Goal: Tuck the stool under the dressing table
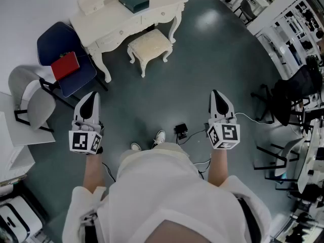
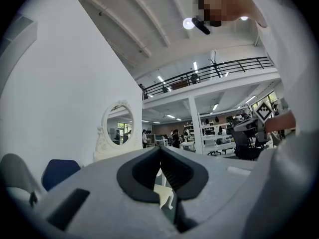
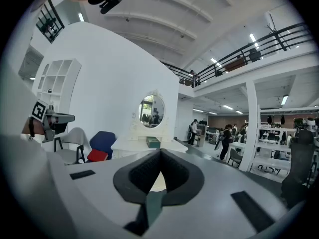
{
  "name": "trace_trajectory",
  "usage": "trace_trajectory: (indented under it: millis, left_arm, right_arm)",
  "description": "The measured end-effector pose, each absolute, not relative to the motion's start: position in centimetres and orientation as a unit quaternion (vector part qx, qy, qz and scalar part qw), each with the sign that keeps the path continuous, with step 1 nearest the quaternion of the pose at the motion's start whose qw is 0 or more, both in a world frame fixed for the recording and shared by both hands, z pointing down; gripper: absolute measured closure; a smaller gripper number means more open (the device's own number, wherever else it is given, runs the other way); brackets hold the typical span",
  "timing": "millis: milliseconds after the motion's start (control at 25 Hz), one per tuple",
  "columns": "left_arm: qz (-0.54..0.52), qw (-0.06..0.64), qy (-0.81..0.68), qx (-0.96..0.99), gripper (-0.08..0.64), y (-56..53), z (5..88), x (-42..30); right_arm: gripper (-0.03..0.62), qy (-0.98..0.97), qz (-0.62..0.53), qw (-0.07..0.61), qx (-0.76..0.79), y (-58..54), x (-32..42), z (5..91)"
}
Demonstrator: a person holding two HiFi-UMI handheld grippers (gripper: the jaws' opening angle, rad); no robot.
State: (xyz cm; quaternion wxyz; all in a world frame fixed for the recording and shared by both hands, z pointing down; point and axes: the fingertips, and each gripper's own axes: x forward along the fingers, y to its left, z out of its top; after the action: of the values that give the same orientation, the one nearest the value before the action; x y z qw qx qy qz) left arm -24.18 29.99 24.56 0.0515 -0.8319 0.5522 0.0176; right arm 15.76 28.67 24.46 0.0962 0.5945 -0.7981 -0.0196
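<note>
A cream stool (image 1: 150, 46) with carved legs stands on the grey floor, just in front of the white dressing table (image 1: 109, 15), partly out from under it. On the table top lies a dark green box (image 1: 134, 0). The oval mirror (image 3: 152, 110) rises at the table's back. Both grippers hang in the air well short of the stool. My left gripper (image 1: 89, 103) is shut with nothing in it. My right gripper (image 1: 217, 99) is shut and empty too. In the left gripper view a bit of the stool (image 2: 164, 192) shows through the jaw gap.
A blue chair (image 1: 66, 58) with a red box (image 1: 65, 65) on its seat stands left of the table. A grey chair (image 1: 31, 100) is further left. Black office chairs (image 1: 289, 100) and desks fill the right side. A cable and small black device (image 1: 181, 131) lie by my feet.
</note>
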Motion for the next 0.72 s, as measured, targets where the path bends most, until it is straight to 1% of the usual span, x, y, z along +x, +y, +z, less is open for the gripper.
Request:
trace_trajectory:
  millis: [440, 640, 680, 720]
  left_arm:
    - [0.015, 0.047, 0.560, -0.827, 0.543, 28.6, 24.5, -21.7]
    - [0.022, 0.045, 0.560, -0.827, 0.529, 27.7, 24.6, -21.8]
    - [0.021, 0.045, 0.563, -0.825, 0.505, 27.5, 24.7, -21.9]
    - [0.019, 0.045, 0.566, -0.823, 0.464, 27.3, 24.8, -22.1]
  right_arm:
    - [0.591, -0.816, -0.005, 0.092, 0.570, 27.3, 17.4, 24.8]
    - [0.589, -0.831, 0.013, 0.064, 0.552, 26.6, 17.8, 25.0]
    - [0.566, -0.831, 0.016, 0.060, 0.553, 26.4, 18.1, 25.0]
    - [0.498, -0.831, 0.020, 0.060, 0.552, 26.1, 18.4, 25.1]
